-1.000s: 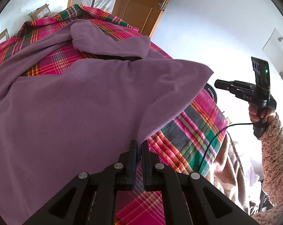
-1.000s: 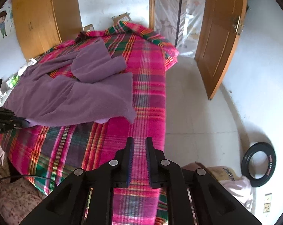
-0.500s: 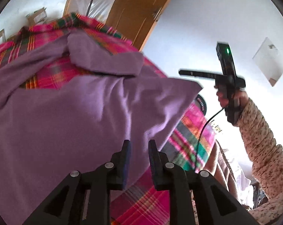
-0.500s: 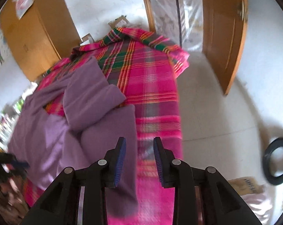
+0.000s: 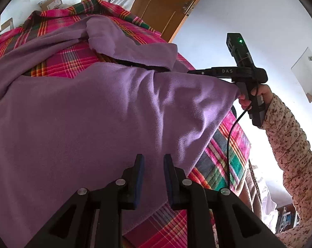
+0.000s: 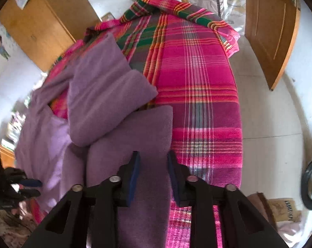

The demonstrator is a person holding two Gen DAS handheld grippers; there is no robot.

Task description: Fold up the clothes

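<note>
Left tongs (image 5: 152, 166), parted, empty, above the purple garment (image 5: 83, 113). Right tongs (image 6: 152, 165), likewise parted, straddle its edge on the plaid bed (image 6: 201, 95).

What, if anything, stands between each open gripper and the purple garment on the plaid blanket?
Nothing visible does. The left gripper and the right gripper are both open directly over the purple garment, with only its fabric showing between their fingers. The plaid blanket lies beneath.
</note>
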